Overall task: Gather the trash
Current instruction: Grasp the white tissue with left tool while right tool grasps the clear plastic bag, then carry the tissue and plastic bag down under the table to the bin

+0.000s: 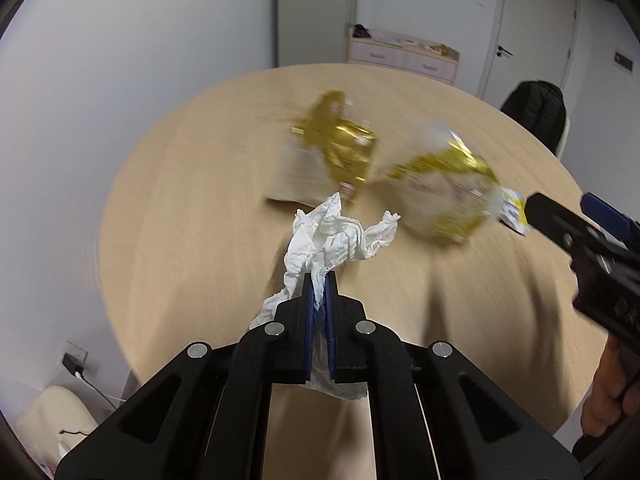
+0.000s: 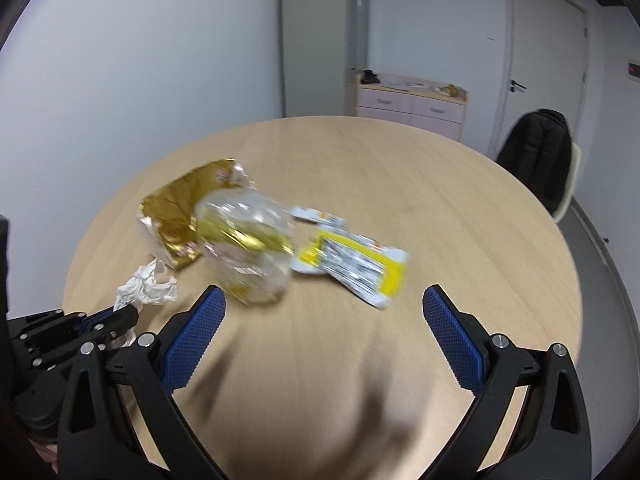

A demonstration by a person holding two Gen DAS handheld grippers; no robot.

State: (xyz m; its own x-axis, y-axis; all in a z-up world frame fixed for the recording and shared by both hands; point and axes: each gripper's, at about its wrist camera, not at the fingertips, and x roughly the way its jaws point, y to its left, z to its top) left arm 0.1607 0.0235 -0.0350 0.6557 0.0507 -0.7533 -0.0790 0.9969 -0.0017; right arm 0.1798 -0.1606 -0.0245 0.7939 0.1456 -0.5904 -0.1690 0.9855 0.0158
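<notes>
My left gripper (image 1: 319, 280) is shut on a crumpled white tissue (image 1: 332, 236), which sticks out past its blue pads above the round wooden table (image 1: 192, 208). From the right wrist view the same tissue (image 2: 146, 286) shows in the left gripper (image 2: 130, 312) at the lower left. My right gripper (image 2: 324, 300) stands wide open with nothing between its fingers. Ahead of it lie a clear and yellow plastic bag (image 2: 248, 240), a gold wrapper (image 2: 180, 212) and a yellow and white packet (image 2: 356, 264). In the left wrist view the gold wrapper (image 1: 340, 144) and the clear bag (image 1: 444, 192) lie beyond the tissue.
A black chair (image 2: 540, 160) stands at the table's far right edge. A pale drawer cabinet (image 2: 412, 106) sits against the back wall beside a white door (image 2: 548, 60). A hand (image 1: 608, 396) holds the right gripper (image 1: 584, 236) at the right edge of the left wrist view.
</notes>
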